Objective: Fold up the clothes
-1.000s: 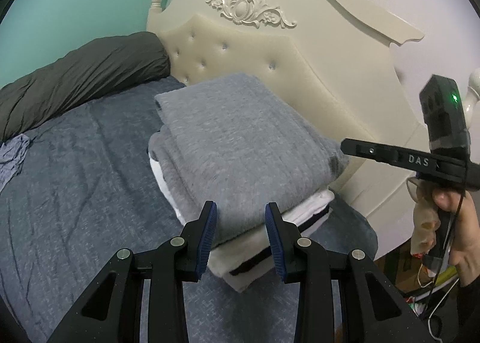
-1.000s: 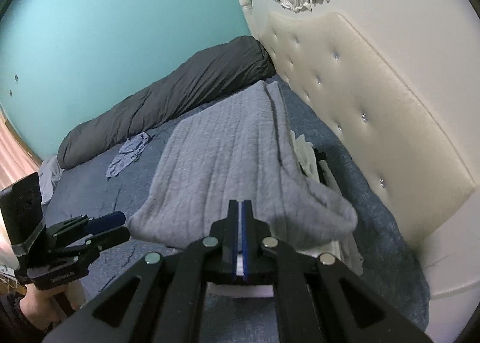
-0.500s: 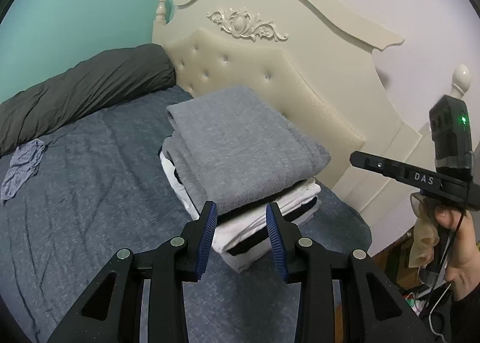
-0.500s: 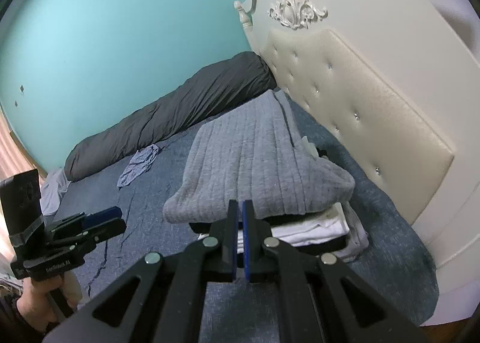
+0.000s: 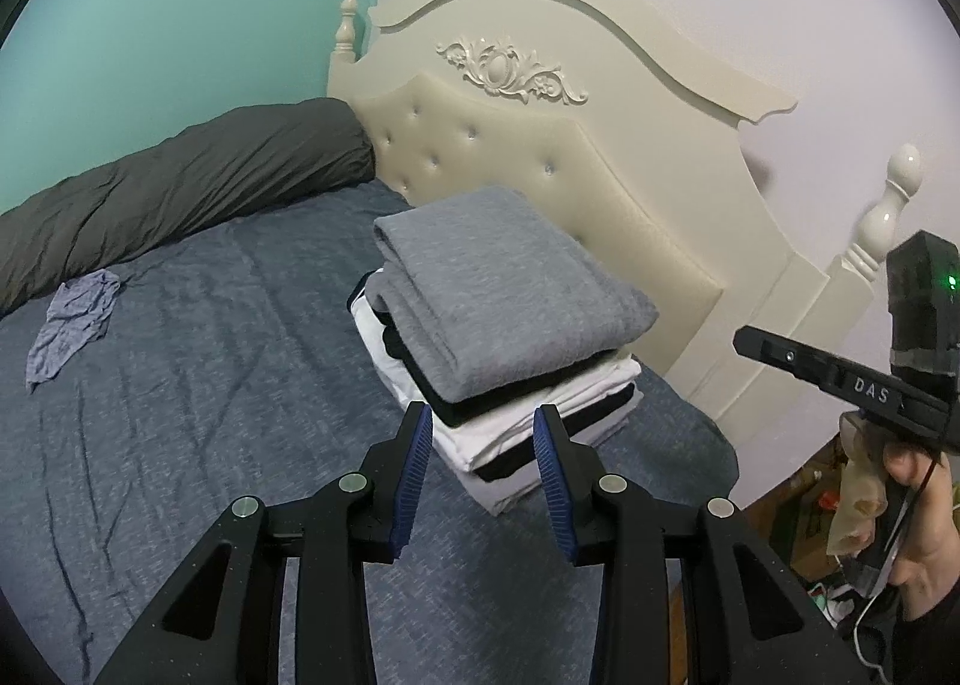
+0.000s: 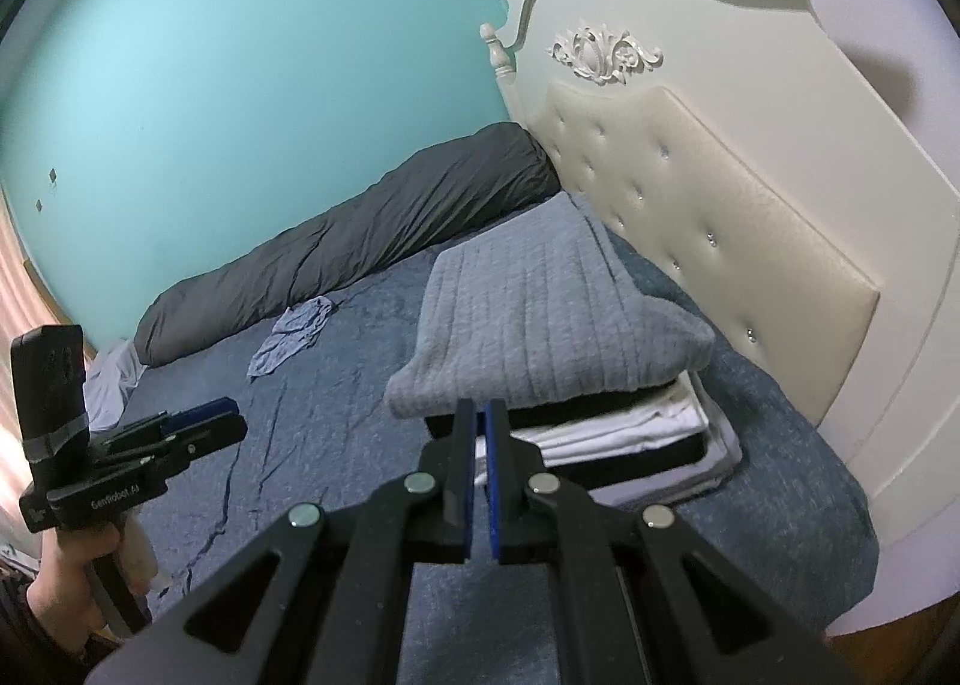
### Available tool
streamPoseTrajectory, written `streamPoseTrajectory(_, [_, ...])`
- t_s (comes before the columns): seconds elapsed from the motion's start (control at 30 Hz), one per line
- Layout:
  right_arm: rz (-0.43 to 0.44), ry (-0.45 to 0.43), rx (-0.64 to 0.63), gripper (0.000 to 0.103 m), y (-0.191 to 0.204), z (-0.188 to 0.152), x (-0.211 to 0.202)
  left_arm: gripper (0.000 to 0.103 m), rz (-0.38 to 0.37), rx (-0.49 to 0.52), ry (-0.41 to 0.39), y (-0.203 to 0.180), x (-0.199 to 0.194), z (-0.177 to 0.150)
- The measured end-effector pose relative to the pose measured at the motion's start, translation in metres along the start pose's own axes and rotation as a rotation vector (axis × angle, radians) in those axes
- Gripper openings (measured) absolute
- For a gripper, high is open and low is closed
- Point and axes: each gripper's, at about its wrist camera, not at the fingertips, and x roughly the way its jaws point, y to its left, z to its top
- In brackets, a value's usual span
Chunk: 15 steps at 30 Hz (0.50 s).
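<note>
A stack of folded clothes stands at the head of the bed, with a grey knit garment (image 5: 510,289) (image 6: 552,325) folded on top. White and black folded pieces (image 5: 540,427) (image 6: 630,427) lie beneath it. My left gripper (image 5: 482,415) is open and holds nothing, hovering a short way in front of the stack's near corner. My right gripper (image 6: 479,406) is shut with nothing in it, only a sliver showing between its pads, just short of the stack's edge. A crumpled blue-grey garment (image 5: 72,319) (image 6: 294,331) lies loose on the bed farther off.
The bed has a dark blue sheet (image 5: 180,445) and a cream tufted headboard (image 5: 600,175) right behind the stack. A rolled dark grey duvet (image 5: 180,181) (image 6: 360,253) lies along the teal wall. A hand (image 5: 918,511) holds the right gripper's handle past the bed's corner.
Both grippers have drawn back and up from the stack, which now looks smaller and farther away. The grey garment stays folded on top.
</note>
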Motion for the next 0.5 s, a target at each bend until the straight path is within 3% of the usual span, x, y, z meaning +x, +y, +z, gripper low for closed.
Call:
streamPoseTrajectory(0.27, [-0.039,-0.037,0.004,0.004,0.026,-0.021,-0.029,0.04,-0.016,0.01,-0.012,0.0,-0.024,-0.012])
streamPoseTrajectory(0.5, [-0.066,-0.064,0.011,0.021,0.046,-0.038,-0.054,0.047,-0.022,0.039,-0.032,-0.01,-0.047,-0.023])
